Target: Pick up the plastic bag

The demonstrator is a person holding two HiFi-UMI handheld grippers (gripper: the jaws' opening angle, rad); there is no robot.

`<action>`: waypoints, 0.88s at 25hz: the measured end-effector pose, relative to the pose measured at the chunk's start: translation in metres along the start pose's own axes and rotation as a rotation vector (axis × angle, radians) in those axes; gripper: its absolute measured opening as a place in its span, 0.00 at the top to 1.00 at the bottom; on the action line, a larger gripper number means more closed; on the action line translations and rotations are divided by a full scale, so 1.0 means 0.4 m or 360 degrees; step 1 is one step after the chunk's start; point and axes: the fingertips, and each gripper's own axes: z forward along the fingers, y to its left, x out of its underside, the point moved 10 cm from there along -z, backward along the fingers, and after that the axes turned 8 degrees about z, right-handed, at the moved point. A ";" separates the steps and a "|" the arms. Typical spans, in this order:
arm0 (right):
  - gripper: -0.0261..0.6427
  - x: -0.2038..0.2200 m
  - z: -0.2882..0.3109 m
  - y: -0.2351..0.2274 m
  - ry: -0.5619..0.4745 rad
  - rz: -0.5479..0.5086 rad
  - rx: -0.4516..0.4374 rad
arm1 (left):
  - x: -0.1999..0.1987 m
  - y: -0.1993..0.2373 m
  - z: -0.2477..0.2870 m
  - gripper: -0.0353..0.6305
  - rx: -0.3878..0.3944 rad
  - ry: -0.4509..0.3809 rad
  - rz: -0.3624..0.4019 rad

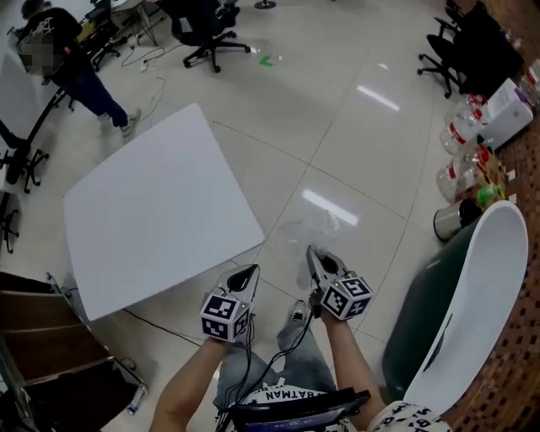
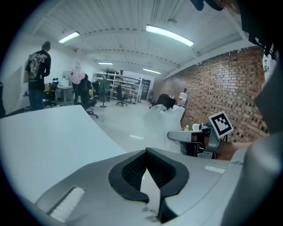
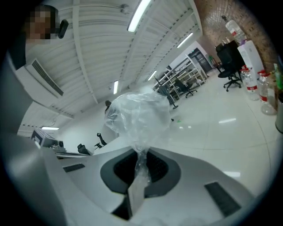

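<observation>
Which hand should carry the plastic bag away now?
Right. The right gripper is shut on the plastic bag, pinching its twisted neck. The left gripper is shut with nothing between its jaws.

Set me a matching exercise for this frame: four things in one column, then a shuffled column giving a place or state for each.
Things
1. plastic bag
2. left gripper
3. white table
4. black office chair

Places and states
A. jaws together, nothing between them
B. stands on the floor at the top of the head view
C. pinched in the jaws of the right gripper
D. stands left of both grippers in the head view

Pairs: 1-C, 2-A, 3-D, 4-B
</observation>
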 end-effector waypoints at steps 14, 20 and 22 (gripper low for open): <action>0.94 -0.150 0.083 0.487 0.0003 -0.0459 -0.0300 | -0.031 0.203 -0.550 0.94 -0.0636 -0.0342 -0.0303; 0.94 -0.085 0.119 0.656 0.0046 -0.0555 -0.0384 | 0.039 0.243 -0.729 0.94 -0.0788 -0.0397 -0.0368; 0.94 -0.064 0.131 0.703 0.0048 -0.0558 -0.0405 | 0.055 0.263 -0.760 0.94 -0.0825 -0.0417 -0.0398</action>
